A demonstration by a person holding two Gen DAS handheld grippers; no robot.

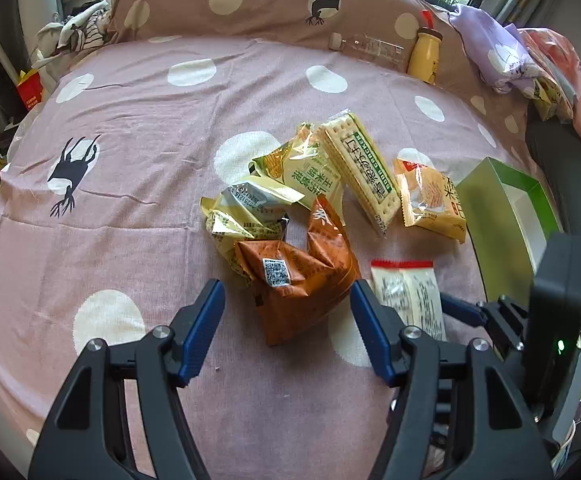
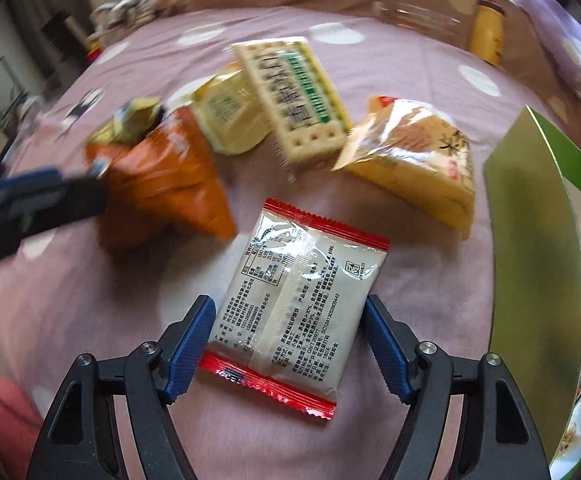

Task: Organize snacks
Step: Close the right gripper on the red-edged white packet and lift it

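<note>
Right gripper (image 2: pixel 286 346) straddles the white packet with red ends (image 2: pixel 290 304); blue pads sit either side of its near half, left pad about at the wrapper's edge, right pad with a slight gap. Fingers spread, not clamped; packet lies flat on the pink dotted bedspread (image 2: pixel 390 60).

Left gripper (image 1: pixel 286 328) hangs over the orange packet (image 1: pixel 302 280), jaws apart, the packet's near end between the tips; contact cannot be told.

Far of these: cracker sleeve (image 1: pixel 364 172), yellow-green packet (image 1: pixel 306 168), silver-yellow packet (image 1: pixel 246 212), orange-yellow packet (image 1: pixel 430 200). Green box (image 1: pixel 502 216) at right, open, interior white.

Hidden or unclear: right wrist view is motion-blurred away from the white packet; the left gripper shows there only as a dark smear at left. Green box is cut by the frame edge in both views. In the left view the white packet's near end is behind the right finger.

White packet's long axis runs near-to-far, far end tilted slightly right, printed back facing up. Cracker sleeve runs near-far too, leaning left.
</note>
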